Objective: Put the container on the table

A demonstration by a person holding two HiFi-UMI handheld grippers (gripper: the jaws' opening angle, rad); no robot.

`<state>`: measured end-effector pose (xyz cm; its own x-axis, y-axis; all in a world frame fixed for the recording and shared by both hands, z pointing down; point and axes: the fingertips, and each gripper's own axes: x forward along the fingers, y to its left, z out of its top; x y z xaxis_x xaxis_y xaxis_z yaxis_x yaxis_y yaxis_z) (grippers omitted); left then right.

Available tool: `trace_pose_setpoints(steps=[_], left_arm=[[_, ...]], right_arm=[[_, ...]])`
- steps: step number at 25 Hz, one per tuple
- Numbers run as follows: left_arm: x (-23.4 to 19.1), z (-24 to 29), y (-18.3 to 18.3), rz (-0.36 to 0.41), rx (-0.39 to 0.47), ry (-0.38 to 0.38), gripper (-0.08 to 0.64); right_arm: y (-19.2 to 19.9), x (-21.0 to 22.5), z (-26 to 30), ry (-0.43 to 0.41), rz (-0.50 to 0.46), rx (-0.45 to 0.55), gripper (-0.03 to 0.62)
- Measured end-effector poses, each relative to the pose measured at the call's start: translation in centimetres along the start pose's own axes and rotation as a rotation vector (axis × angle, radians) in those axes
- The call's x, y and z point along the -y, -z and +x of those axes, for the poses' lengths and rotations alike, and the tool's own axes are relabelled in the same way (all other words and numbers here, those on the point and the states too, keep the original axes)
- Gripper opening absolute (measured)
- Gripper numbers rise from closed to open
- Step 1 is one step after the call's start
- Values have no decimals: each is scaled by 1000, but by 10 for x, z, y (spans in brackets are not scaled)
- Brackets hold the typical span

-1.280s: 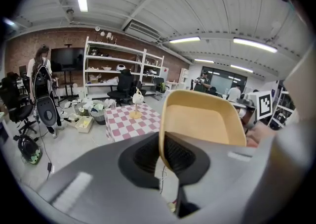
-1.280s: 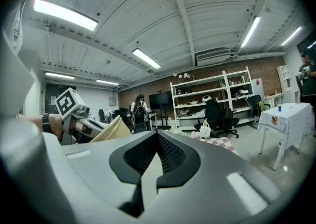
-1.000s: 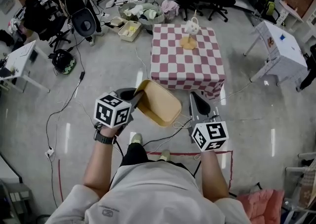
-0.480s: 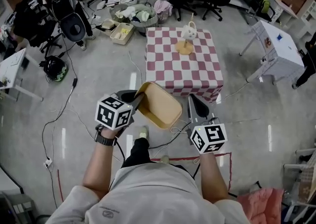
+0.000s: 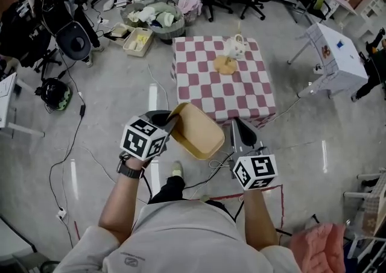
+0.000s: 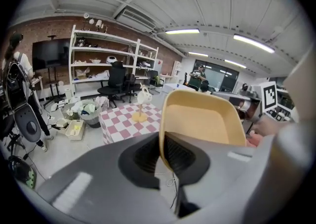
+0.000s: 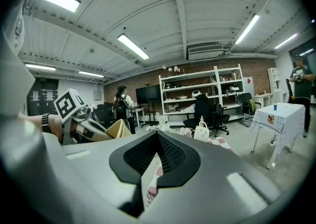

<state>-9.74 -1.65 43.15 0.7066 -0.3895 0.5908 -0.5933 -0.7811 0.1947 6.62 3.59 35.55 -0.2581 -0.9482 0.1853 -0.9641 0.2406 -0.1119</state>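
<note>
— What is changing since a second ago?
— The person is closing in: the checkered table (image 5: 220,88) is sitting nearer the grippers in the head view than before.
— And the container?
— The tan container (image 5: 198,132) is hanging in the air short of the table's near edge, tilted. The left gripper (image 5: 169,122) is clamping its rim. The left gripper view is showing that rim pinched between the jaws, which the head view is not making plain.
— The right gripper?
— The right gripper (image 5: 242,126) is hovering beside the container, also short of the table. Its own view is showing its jaws pressed together on nothing.
— Anything on the table?
— A white cup on a wooden stand (image 5: 232,50) is standing near the table's far edge.
</note>
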Motion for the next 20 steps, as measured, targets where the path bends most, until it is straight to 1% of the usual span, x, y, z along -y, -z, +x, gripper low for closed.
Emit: trace_pose_setpoints(steps=[4,9,13,16,20], left_arm=[[-32,16,-8,25,-18,25,15],[-58,36,-17,61,-41,53,15],[-73,53,-19,57,-59,64,15],[-80,70,-20,53,-81,72,15],[-93,98,-21,41,-108,60,15]], right_arm=[[1,0,31,36,7,-5,9],[4,-1,59,70,17,-13,9],[7,2,75,77,8,-23,9],[8,13,88,85,16,-27,9],[14,33,116,62,25,-40,9]])
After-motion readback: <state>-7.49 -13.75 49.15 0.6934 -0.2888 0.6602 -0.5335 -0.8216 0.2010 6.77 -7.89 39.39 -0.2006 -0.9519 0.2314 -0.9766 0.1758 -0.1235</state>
